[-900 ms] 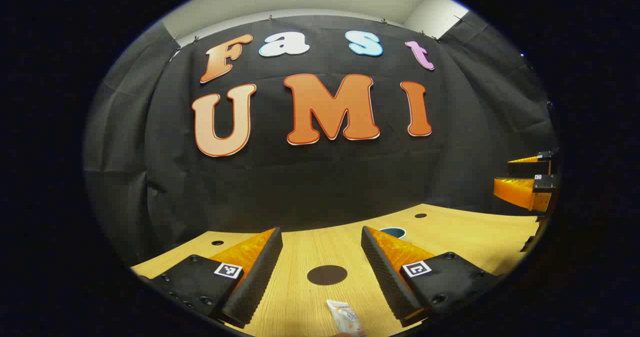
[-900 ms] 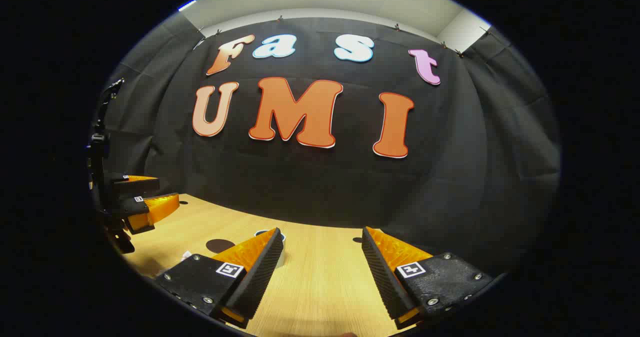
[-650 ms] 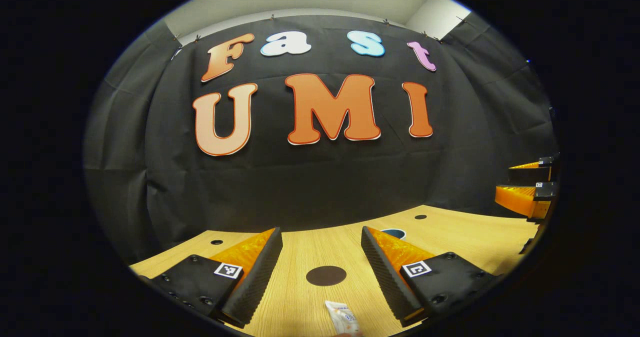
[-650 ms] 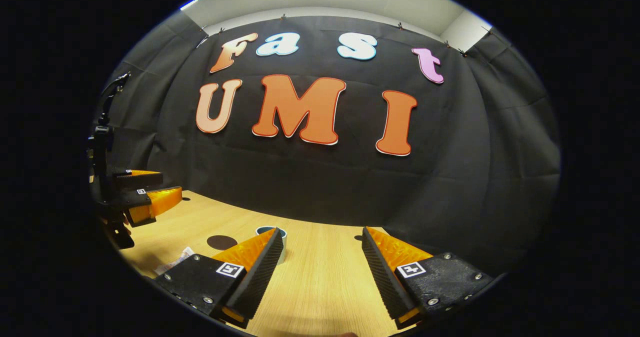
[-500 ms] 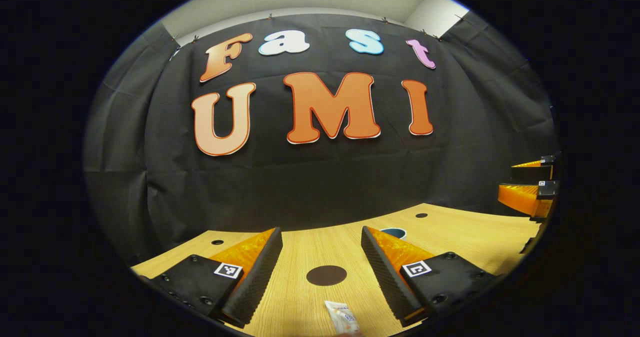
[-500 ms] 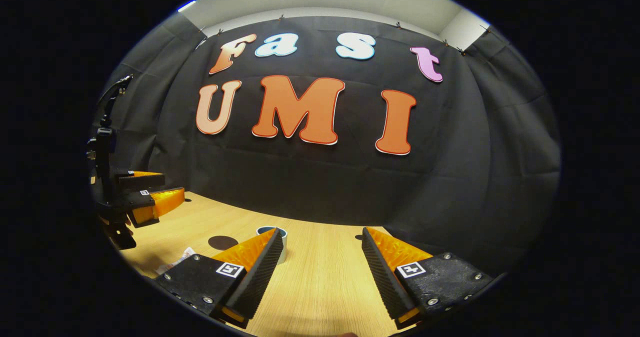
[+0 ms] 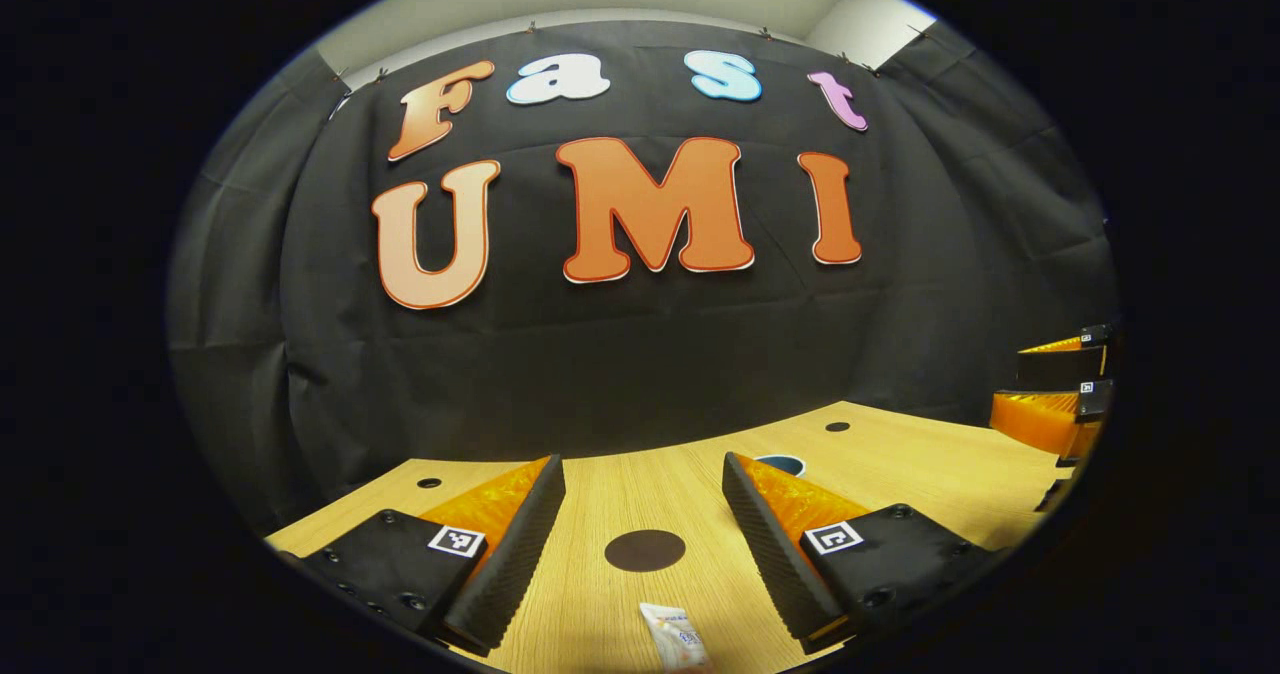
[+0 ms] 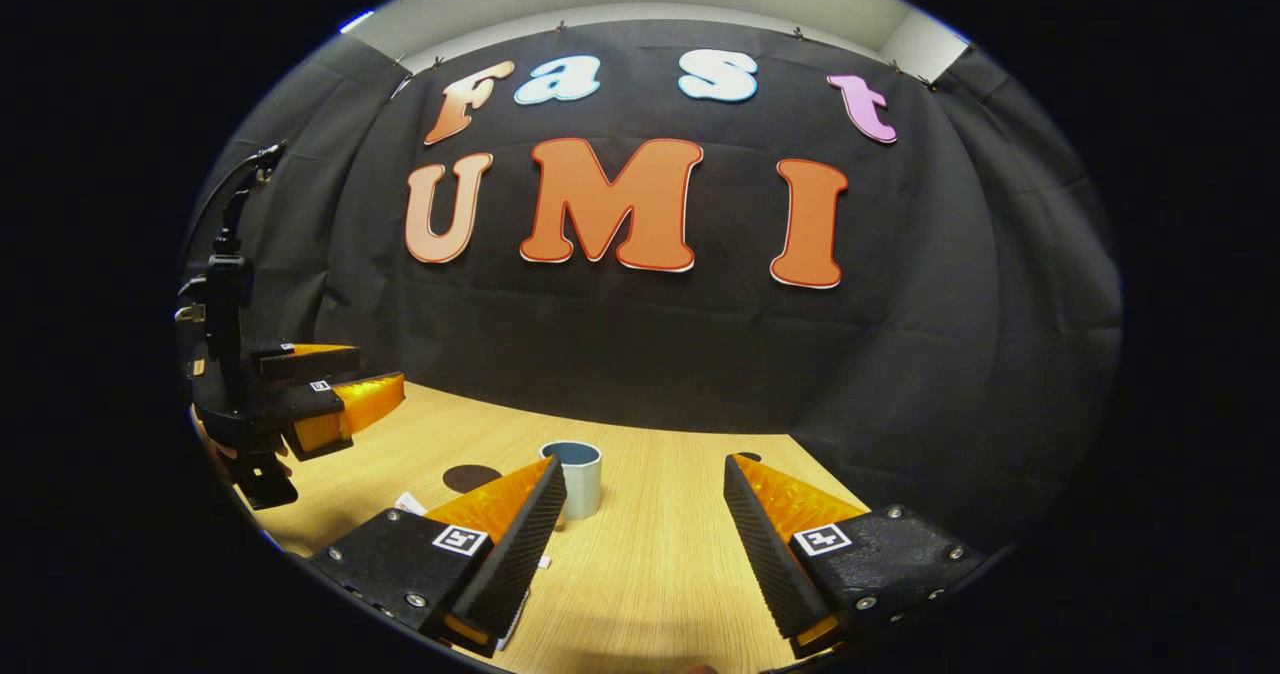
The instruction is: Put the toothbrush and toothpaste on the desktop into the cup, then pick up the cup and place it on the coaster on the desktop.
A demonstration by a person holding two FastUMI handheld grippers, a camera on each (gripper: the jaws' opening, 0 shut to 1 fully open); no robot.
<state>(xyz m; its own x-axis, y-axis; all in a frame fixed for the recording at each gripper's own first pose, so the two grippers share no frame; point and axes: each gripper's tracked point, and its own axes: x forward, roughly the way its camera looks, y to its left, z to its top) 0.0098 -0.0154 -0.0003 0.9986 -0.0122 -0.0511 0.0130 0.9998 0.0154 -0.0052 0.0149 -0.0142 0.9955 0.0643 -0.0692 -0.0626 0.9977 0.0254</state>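
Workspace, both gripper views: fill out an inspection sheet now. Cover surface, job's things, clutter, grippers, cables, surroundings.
Surface: light wooden desktop with small dark round holes, one at.
Job's things: cup upright on the desktop, apart from the dark round coaster; toothpaste tube lies flat in front of the coaster. Toothbrush: cannot tell; a small white item partly hidden behind the right gripper's finger.
Clutter: nothing seen.
Grippers: left gripper open, above the toothpaste, holding nothing; right gripper open, holding nothing.
Cables: a thin dark one arching over the left gripper's body.
Surroundings: black cloth wall, pale ceiling above.
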